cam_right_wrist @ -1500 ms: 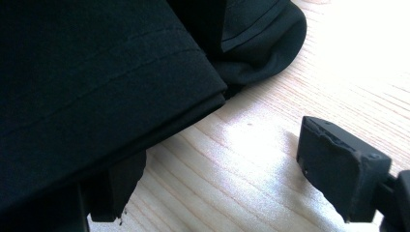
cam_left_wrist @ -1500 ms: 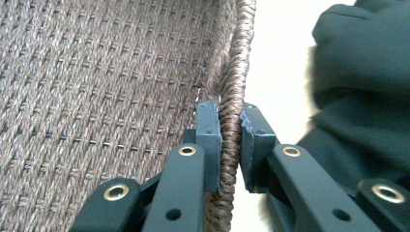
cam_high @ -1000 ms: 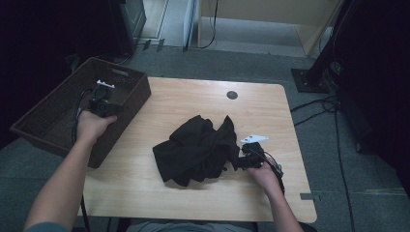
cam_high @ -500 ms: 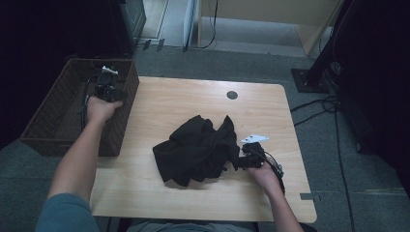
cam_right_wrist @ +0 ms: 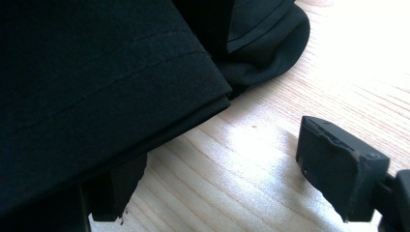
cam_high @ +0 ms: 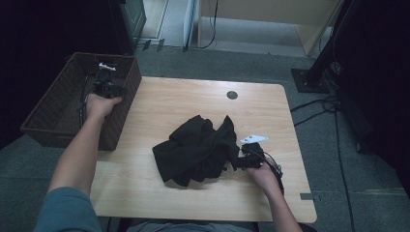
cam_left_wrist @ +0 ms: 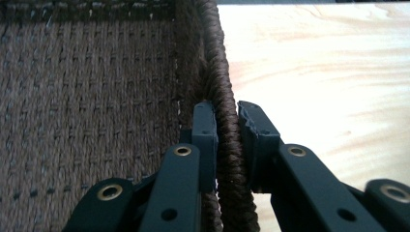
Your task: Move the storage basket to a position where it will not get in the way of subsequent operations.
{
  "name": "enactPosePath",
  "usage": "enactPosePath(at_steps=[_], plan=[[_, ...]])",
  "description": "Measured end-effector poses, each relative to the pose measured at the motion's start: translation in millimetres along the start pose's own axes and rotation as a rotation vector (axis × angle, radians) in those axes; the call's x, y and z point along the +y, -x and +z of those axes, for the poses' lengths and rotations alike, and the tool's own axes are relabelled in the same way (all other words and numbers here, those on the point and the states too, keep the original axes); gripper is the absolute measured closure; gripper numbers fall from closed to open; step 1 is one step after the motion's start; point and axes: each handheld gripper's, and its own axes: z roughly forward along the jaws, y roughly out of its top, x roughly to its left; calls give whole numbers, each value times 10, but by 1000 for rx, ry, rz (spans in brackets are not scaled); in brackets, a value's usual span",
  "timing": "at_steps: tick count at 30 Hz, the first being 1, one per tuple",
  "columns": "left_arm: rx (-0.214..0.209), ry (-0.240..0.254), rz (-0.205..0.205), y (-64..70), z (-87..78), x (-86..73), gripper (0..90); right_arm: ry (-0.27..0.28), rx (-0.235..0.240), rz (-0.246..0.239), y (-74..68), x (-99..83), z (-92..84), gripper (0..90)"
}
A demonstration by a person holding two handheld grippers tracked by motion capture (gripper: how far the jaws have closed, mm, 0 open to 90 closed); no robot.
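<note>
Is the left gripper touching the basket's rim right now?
Touching. The left gripper view shows the left gripper astride the basket's braided rim; one pad lies against the weave, a thin gap shows at the other, as the jaws have just been opening.

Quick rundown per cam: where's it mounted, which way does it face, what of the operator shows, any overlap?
High view: above the person's side, facing forward and down on the table; both forearms, left gripper, right gripper.
Left gripper view: along its jaws, which straddle the basket rim.
Right gripper view: along open jaws, one under the black cloth.
Shared: the high view also shows basket and cloth.
</note>
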Motion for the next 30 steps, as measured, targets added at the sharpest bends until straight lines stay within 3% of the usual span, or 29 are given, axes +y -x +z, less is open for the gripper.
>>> enactPosePath(at_steps=[2, 5, 7, 9, 10, 11, 12, 13, 14, 17, 19, 21, 27, 30], plan=[[-1, -4, 12, 19, -63, -6, 702, 1, 3, 2, -3, 1, -10, 193], [52, 1, 64, 79, -221, -24, 596, 22, 32, 34, 15, 16, -64, 230], [58, 2, 71, 67, -255, -35, 580, 24, 37, 42, 21, 20, -81, 231], [26, -2, 58, -3, -302, -65, 583, 33, 39, 47, 34, 28, -100, 232], [6, 4, 33, -41, -310, -83, 606, 33, 38, 47, 36, 30, -103, 231], [-12, 5, 13, -67, -300, -96, 649, 32, 36, 47, 33, 31, -102, 229], [-5, -10, 52, -9, -226, -140, 710, 26, 34, 47, 21, 33, -91, 226], [-5, -10, 52, -9, -226, -140, 709, 26, 34, 47, 21, 33, -91, 226], [6, -30, 60, 89, -137, -161, 710, 26, 30, 42, 13, 42, -89, 226], [23, -16, 49, 142, -110, -150, 799, 33, 30, 40, 13, 53, -87, 225], [14, -23, 24, 164, -85, -131, 797, 28, 31, 37, 14, 59, -82, 225], [30, -20, 33, 194, -73, -117, 803, 26, 28, 31, 11, 57, -70, 225], [9, -8, -35, 242, 9, -44, 792, 21, 37, 23, -8, 54, -53, 227], [0, -6, -32, 242, 13, -39, 773, 25, 38, 23, -7, 54, -54, 227]])
